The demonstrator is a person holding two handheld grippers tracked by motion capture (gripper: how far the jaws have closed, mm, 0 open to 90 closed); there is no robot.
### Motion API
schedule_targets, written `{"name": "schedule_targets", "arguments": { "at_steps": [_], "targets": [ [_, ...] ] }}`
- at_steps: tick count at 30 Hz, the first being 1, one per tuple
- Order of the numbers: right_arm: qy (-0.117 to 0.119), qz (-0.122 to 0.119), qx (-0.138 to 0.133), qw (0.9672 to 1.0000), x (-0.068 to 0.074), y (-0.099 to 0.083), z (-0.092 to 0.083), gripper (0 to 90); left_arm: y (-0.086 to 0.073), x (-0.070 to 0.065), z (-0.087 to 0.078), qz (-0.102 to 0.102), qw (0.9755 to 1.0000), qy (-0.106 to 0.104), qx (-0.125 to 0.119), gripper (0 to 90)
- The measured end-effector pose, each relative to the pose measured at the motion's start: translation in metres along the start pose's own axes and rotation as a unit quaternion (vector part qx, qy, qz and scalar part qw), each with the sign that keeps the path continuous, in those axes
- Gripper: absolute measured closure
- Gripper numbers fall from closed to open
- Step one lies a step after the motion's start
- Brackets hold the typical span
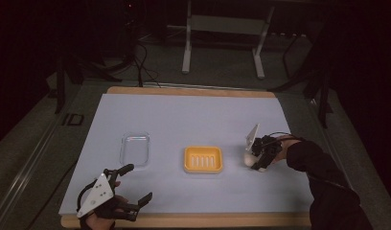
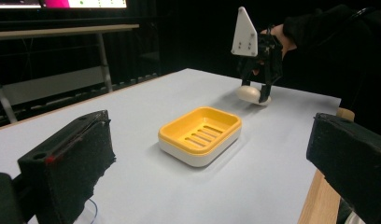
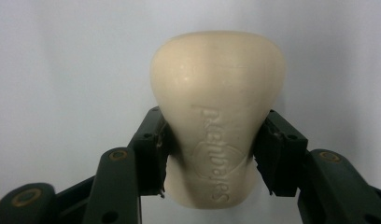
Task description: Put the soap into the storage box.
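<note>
A matte pale sheet covered the table [image 1: 193, 115]. Left of the right gripper's [image 1: 258, 161] jaws sat a rectangular yellow soap dish [image 1: 203, 159] with a slotted floor and white base; beyond it lay a clear plastic tray [image 1: 135, 148]. Those jaws pinched a smooth, cream, rounded soap bar [image 3: 219, 112] with embossed lettering, resting on the sheet. The left gripper [image 1: 136, 184] stood wide open, empty.

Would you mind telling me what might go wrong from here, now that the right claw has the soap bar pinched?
1. The right claw grips the smooth, rounded soap bar only at its narrower end, so the bar may slip or pivot when lifted.
2. The yellow soap dish sits loose on the table; a low approach might nudge it.
3. The left claw is open, near the clear lid, and may knock it.
</note>
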State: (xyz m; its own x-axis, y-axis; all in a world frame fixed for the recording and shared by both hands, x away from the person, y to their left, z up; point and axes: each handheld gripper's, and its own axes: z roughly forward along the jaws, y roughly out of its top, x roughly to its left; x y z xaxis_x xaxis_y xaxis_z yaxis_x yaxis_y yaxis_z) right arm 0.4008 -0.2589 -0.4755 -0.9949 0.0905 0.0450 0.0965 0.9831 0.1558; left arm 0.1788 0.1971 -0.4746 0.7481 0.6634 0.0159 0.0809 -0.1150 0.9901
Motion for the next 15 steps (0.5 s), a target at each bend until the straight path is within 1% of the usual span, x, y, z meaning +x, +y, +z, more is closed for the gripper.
{"name": "schedule_targets", "arguments": {
  "at_steps": [1, 2, 3, 4, 5, 6, 7, 8, 9, 10, 11, 12, 13, 14, 15],
  "targets": [
    [0.003, 0.0, -0.003, 1.0, 0.0, 0.001, -0.002, 49.6, 0.0, 0.0, 0.0, 0.0, 1.0, 0.0, 0.0, 0.8],
    [-0.005, -0.002, -0.003, 1.0, 0.001, 0.003, -0.005, 49.7, 0.0, 0.0, 0.0, 0.0, 1.0, 0.0, 0.0, 0.8],
    [-0.002, 0.001, -0.004, 1.0, 0.001, 0.003, -0.006, 49.7, 0.0, 0.0, 0.0, 0.0, 1.0, 0.0, 0.0, 0.8],
    [0.0, -0.003, -0.003, 1.0, 0.001, 0.004, -0.008, 49.7, 0.0, 0.0, 0.0, 0.0, 1.0, 0.0, -0.001, 0.8],
    [-0.005, -0.005, -0.006, 1.0, 0.0, 0.005, -0.01, 49.7, 0.0, 0.0, 0.0, 0.001, 1.0, 0.0, -0.001, 0.8],
    [0.0, -0.002, -0.006, 1.0, 0.0, 0.006, -0.012, 49.7, 0.0, 0.0, 0.0, 0.001, 1.0, 0.0, -0.001, 0.8],
    [-0.001, -0.007, -0.004, 1.0, 0.001, 0.007, -0.014, 49.7, 0.0, 0.0, 0.0, 0.001, 1.0, 0.0, -0.001, 0.8],
    [-0.006, -0.006, -0.005, 0.9999, 0.002, 0.008, -0.017, 49.7, 0.0, 0.0, 0.0, 0.001, 1.0, 0.0, -0.001, 0.8],
    [-0.004, -0.005, -0.004, 1.0, 0.002, 0.01, -0.02, 49.7, 0.0, 0.0, 0.0, 0.001, 1.0, 0.0, -0.002, 0.8],
    [-0.009, -0.008, -0.004, 0.9999, 0.003, 0.011, -0.022, 49.7, 0.0, 0.0, 0.0, 0.001, 1.0, 0.0, -0.002, 0.8],
    [-0.01, -0.005, -0.003, 0.9999, 0.004, 0.012, -0.025, 49.7, 0.0, 0.0, -0.001, 0.002, 1.0, 0.0, -0.002, 0.8],
    [-0.007, -0.007, -0.005, 0.9999, 0.004, 0.013, -0.028, 49.7, 0.0, 0.0, -0.001, 0.002, 1.0, 0.0, -0.002, 0.8],
    [-0.011, -0.01, -0.009, 0.9999, 0.004, 0.014, -0.031, 49.7, 0.0, 0.0, -0.001, 0.002, 1.0, 0.001, -0.003, 0.8],
    [-0.011, -0.007, -0.008, 0.9999, 0.005, 0.015, -0.034, 49.7, 0.0, 0.0, -0.001, 0.002, 1.0, 0.001, -0.002, 0.8],
    [-0.012, -0.01, -0.008, 0.9998, 0.005, 0.016, -0.037, 49.7, 0.0, 0.0, -0.001, 0.002, 1.0, 0.001, -0.002, 0.8]
  ]
}}
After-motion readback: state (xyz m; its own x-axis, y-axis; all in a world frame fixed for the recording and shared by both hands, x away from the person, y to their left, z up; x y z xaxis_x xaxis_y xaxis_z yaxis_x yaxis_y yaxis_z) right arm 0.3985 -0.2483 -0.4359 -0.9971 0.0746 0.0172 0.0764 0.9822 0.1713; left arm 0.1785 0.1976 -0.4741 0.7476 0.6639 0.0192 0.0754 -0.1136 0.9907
